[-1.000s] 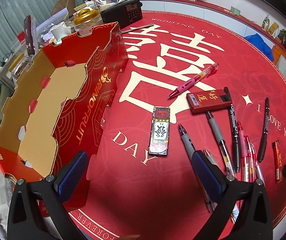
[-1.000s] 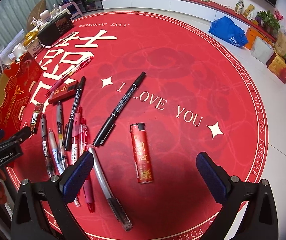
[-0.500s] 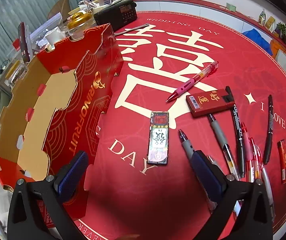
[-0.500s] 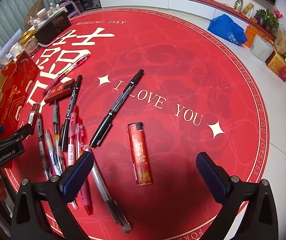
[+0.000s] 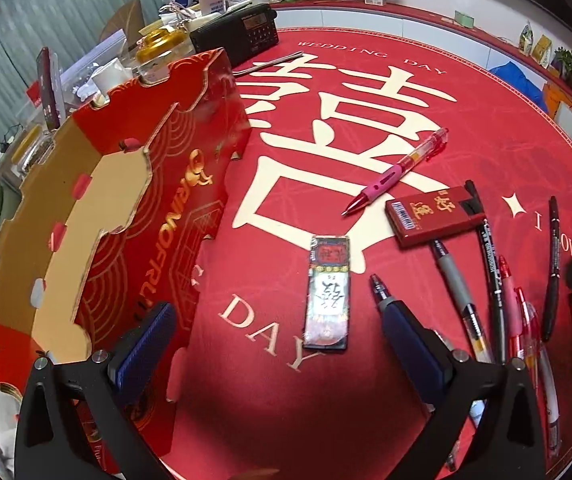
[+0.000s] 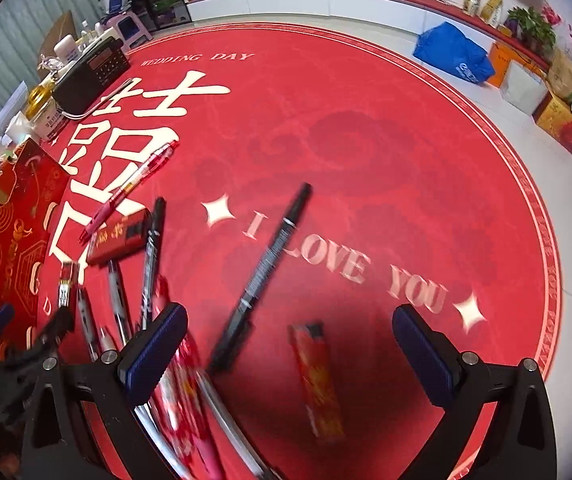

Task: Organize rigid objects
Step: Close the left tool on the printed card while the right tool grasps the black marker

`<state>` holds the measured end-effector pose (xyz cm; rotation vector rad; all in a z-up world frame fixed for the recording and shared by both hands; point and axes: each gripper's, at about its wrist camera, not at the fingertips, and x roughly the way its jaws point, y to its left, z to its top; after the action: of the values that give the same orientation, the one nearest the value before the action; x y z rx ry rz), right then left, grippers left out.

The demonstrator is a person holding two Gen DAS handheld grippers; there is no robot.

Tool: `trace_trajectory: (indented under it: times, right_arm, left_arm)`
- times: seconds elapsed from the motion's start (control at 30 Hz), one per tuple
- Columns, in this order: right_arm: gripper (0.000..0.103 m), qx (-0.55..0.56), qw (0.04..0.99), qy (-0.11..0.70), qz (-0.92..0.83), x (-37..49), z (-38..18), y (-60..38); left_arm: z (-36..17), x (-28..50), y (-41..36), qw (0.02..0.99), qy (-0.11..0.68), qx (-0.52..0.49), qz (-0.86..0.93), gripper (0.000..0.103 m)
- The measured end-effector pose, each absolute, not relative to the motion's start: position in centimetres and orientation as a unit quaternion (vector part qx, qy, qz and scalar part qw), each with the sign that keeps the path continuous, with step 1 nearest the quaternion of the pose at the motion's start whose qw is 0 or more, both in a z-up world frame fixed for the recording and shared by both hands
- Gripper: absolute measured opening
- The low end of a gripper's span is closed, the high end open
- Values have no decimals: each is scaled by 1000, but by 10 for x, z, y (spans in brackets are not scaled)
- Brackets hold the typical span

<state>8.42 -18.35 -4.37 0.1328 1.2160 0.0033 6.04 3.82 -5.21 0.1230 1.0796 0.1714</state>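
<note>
My left gripper (image 5: 277,344) is open and empty above the red mat, with a flat patterned lighter (image 5: 327,292) lying between and just ahead of its fingers. A red flat box (image 5: 432,216), a pink pen (image 5: 396,170) and several pens (image 5: 494,292) lie to the right. A red cardboard box (image 5: 97,224) stands open on the left. My right gripper (image 6: 290,350) is open and empty above a red lighter (image 6: 318,380), with a black marker (image 6: 265,268) just left of it and blurred pens (image 6: 181,392) by its left finger.
A black radio (image 5: 241,34) and clutter stand behind the cardboard box. The round red mat (image 6: 366,152) lies on a white floor, with a blue bag (image 6: 452,56) and boxes (image 6: 558,116) at the far right. The left gripper shows in the right wrist view (image 6: 9,344).
Both grippers have moved down and forward, closer to the mat. The right view is now motion-blurred and the red lighter sits nearer between its fingers. Nothing has been taken hold of.
</note>
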Motion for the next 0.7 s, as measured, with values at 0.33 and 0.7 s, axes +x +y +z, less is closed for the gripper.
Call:
trace_trajectory:
  times: [0.33,0.7]
  right_arm:
    - [103,16,814,581,-19,109,-58,-162]
    - [103,11,810,584,-44,112,-62,-174]
  left_arm:
    - [-58,72,31,857,503,74,86,103]
    - [-57,62,40,857,493,87,120,103]
